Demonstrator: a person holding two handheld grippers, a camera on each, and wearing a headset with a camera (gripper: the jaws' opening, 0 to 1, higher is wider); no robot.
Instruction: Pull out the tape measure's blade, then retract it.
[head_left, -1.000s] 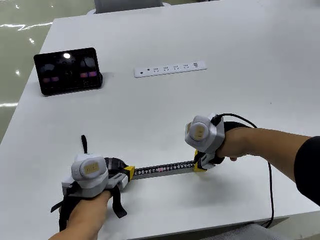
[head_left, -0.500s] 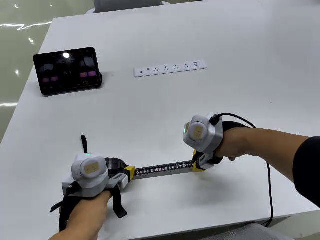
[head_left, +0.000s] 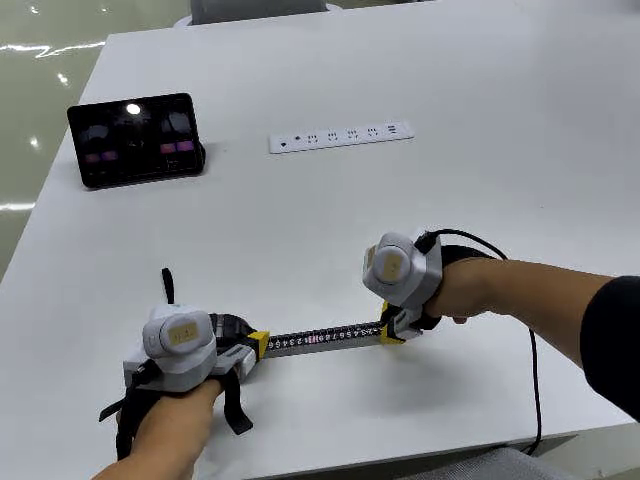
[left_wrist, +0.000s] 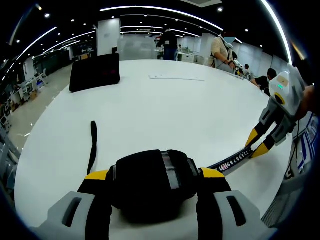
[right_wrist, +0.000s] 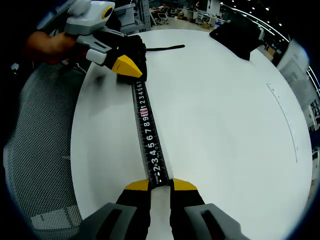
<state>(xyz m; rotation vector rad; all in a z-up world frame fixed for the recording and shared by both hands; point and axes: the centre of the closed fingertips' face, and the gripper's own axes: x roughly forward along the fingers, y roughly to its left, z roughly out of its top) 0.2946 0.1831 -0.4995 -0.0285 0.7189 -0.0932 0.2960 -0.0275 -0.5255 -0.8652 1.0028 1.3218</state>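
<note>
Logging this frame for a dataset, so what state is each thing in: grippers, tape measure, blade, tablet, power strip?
left gripper: shut on the tape measure case
right gripper: shut on the blade tip
tape measure case: clamped between the jaws
blade: partly pulled out, straight, numbers up
tablet: propped up, screen lit
power strip: lying flat, nothing plugged in

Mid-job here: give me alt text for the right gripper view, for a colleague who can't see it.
The right gripper is shut on the tip of the black blade, which runs straight up the white table to the tape measure case, held by the left gripper at top left. A dark tablet stands at top right.
</note>
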